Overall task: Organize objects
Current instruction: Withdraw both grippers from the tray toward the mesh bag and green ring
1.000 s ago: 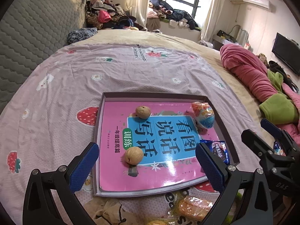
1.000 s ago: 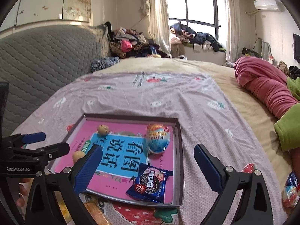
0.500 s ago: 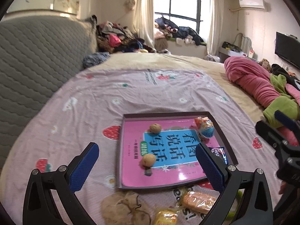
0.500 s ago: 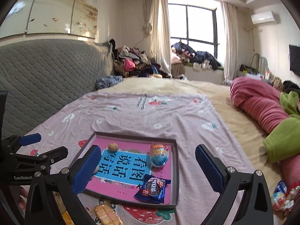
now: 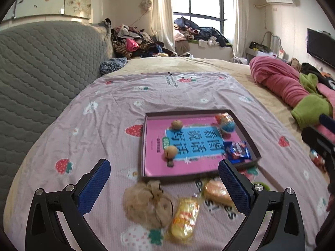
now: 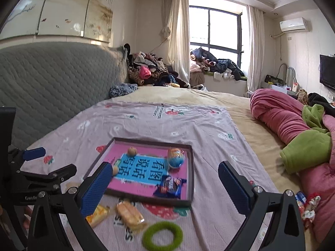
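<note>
A dark shallow tray (image 5: 144, 146) (image 6: 189, 192) lies on the pink strawberry bedsheet, lined with a pink book. In it sit two walnuts (image 5: 177, 124) (image 5: 170, 152), a foil-wrapped egg (image 5: 227, 123) (image 6: 176, 157) and a blue cookie packet (image 5: 237, 151) (image 6: 170, 186). In front of the tray lie a brown fuzzy lump (image 5: 148, 204), a yellow snack pack (image 5: 184, 217) (image 6: 98, 212), an orange bread pack (image 5: 216, 191) (image 6: 129, 212) and a green ring (image 6: 162, 235). My left gripper (image 5: 164, 182) hovers open above the lump. My right gripper (image 6: 164, 183) hangs open over the tray's near edge.
A grey quilted headboard (image 5: 41, 67) borders the left. A rolled pink and green blanket (image 6: 293, 129) lies on the right, with small wrapped snacks (image 6: 307, 205) beside it. Clothes are piled by the window (image 6: 215, 62). The far bedsheet (image 5: 167, 92) is bare.
Both grippers have pulled back and risen from the tray; the snacks, lump and green ring in front of it have come into view. Both stay open.
</note>
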